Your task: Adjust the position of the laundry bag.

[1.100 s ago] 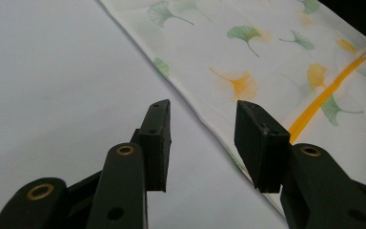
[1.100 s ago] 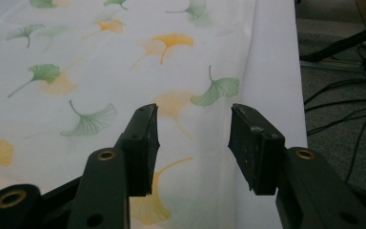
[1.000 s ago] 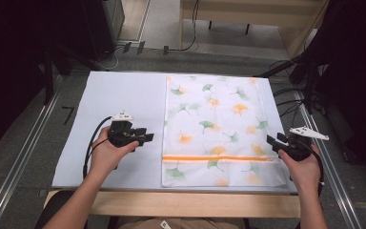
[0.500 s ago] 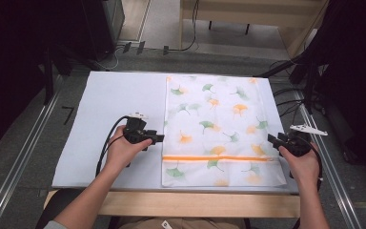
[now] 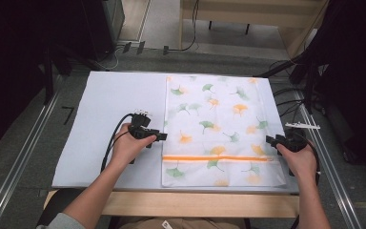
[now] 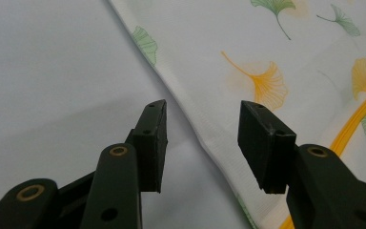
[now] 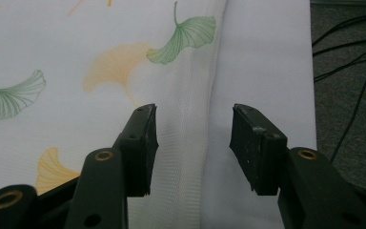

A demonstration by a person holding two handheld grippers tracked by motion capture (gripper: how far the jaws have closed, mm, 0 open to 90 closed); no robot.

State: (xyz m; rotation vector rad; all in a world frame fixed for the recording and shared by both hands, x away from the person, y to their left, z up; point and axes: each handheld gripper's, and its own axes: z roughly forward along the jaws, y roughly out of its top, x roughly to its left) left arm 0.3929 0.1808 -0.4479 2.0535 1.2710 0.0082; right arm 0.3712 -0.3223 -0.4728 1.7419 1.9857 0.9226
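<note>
In the high view a leaf-printed cloth [image 5: 217,129] lies flat on the right half of the table [image 5: 105,100], with an orange stripe near its near end. The left gripper [image 5: 161,136] sits just beside the cloth's left edge, the right gripper [image 5: 269,140] at its right edge. In the left gripper view the jaws stand apart over the cloth's edge, gripping nothing. In the right gripper view the jaws stand apart astride the cloth's right edge, empty.
</note>
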